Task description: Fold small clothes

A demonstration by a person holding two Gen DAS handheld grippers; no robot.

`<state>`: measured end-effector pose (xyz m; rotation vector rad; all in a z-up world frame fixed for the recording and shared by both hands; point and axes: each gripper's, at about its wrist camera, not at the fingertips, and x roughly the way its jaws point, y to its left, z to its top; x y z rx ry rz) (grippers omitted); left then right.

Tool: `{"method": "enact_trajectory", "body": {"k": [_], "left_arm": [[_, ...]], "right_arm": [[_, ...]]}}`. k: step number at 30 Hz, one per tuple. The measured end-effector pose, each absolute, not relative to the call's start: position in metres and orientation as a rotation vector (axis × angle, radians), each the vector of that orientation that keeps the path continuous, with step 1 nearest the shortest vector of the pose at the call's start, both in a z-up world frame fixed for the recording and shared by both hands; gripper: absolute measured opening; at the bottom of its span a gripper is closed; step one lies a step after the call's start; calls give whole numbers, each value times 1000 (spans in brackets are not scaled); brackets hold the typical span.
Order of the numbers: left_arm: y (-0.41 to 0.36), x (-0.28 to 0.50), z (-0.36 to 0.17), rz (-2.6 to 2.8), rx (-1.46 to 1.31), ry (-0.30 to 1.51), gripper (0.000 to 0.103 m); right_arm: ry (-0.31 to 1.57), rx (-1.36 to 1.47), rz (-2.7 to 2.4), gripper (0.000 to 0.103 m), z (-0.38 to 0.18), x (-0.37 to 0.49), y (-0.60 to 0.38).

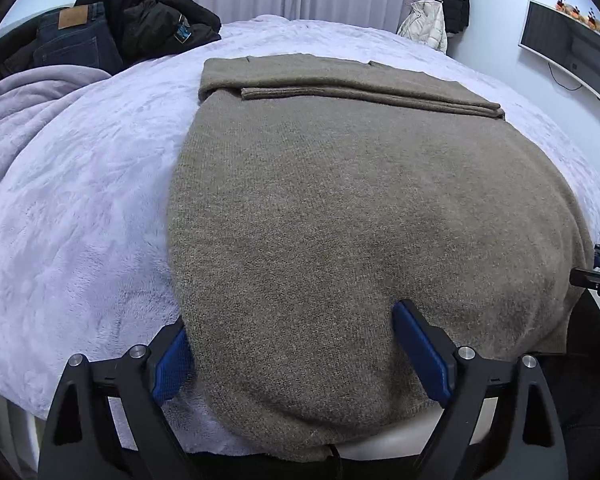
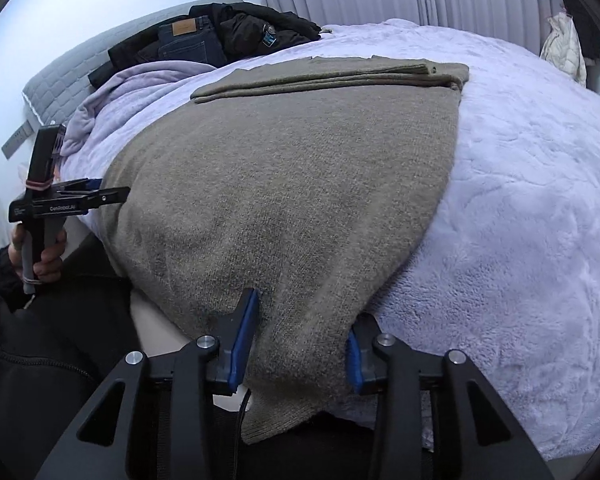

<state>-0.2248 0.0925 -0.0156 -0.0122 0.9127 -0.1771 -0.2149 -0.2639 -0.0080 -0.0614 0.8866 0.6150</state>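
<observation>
A taupe knit sweater (image 1: 340, 208) lies flat on the lilac fleece bedspread (image 1: 80, 208), with its sleeves folded across the far end (image 1: 352, 84). The near hem hangs over the bed's edge. My left gripper (image 1: 296, 340) is open and straddles the hem's left corner: one blue pad (image 1: 172, 364) is at the side edge and the other rests on the knit. My right gripper (image 2: 300, 332) is open around the hem's right corner (image 2: 300, 360), with cloth between its pads (image 2: 242, 340). The right wrist view shows the left gripper (image 2: 112, 194) from the side, held in a hand.
Dark jeans (image 1: 72, 40) and a black jacket (image 1: 156, 20) are piled at the bed's far left, beside a bunched lilac blanket (image 1: 28, 96). A monitor (image 1: 568, 48) hangs on the right wall, with coats (image 1: 440, 12) near it. The person's dark clothing (image 2: 40, 360) is close to the bed's edge.
</observation>
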Motion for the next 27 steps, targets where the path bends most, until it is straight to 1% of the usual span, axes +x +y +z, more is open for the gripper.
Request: {"method": "enact_trajectory", "body": {"k": [1, 2, 3, 4, 5, 6, 7, 11, 18, 22, 27], "left_arm": [[92, -226, -14, -179, -11, 907, 76], [93, -228, -12, -176, -15, 900, 71], [95, -229, -10, -175, -23, 899, 60], [97, -230, -7, -175, -31, 902, 48], [99, -230, -4, -190, -42, 907, 36], [101, -230, 1, -224, -62, 916, 20], [102, -230, 6, -231, -72, 920, 16], [105, -224, 24, -262, -93, 892, 16], [118, -205, 52, -299, -179, 848, 16], [119, -172, 82, -302, -203, 808, 16], [124, -120, 115, -293, -256, 784, 16]], "right_arm": [[887, -64, 611, 44, -8, -215, -263], [887, -69, 608, 43, -7, -215, -261], [883, -80, 597, 37, -6, -216, -260], [880, -90, 583, 32, -5, -216, -259], [880, -86, 581, 23, -3, -216, -260], [886, -64, 588, 16, 0, -215, -262], [892, -33, 600, 14, 4, -213, -266], [833, 39, 667, 11, 29, -211, -275], [726, 190, 710, 11, 70, -194, -298], [665, 172, 713, 11, 99, -172, -292], [609, 238, 705, 11, 132, -124, -293]]}}
